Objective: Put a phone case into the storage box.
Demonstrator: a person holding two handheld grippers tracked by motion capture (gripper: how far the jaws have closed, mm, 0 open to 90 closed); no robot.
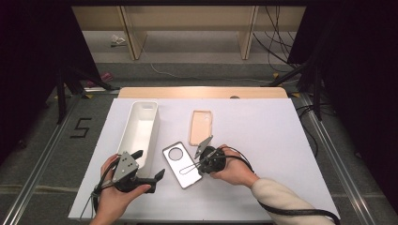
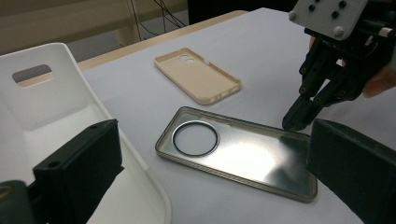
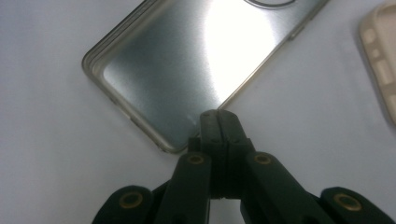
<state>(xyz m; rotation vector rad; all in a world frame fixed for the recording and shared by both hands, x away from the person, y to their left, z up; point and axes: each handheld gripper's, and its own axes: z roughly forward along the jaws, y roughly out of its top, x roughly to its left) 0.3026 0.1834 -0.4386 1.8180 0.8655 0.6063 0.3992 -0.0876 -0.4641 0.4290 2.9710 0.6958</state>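
Right hand-held gripper (image 3: 218, 122) pinching glossy clear case (image 3: 187, 70) rim; left hand-held gripper (image 2: 210, 177) jaws apart.

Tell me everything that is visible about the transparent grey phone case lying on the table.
The grey phone case is a clear, smoky shell with a glossy, light-reflecting back and a thin raised rim. It has rounded corners and a large round camera opening edged by a dark ring near one end. It lies flat, hollow side up, on the white table, between the white bin and the beige case. The shut right tongs meet its long edge near one corner; whether they pinch the rim is unclear.
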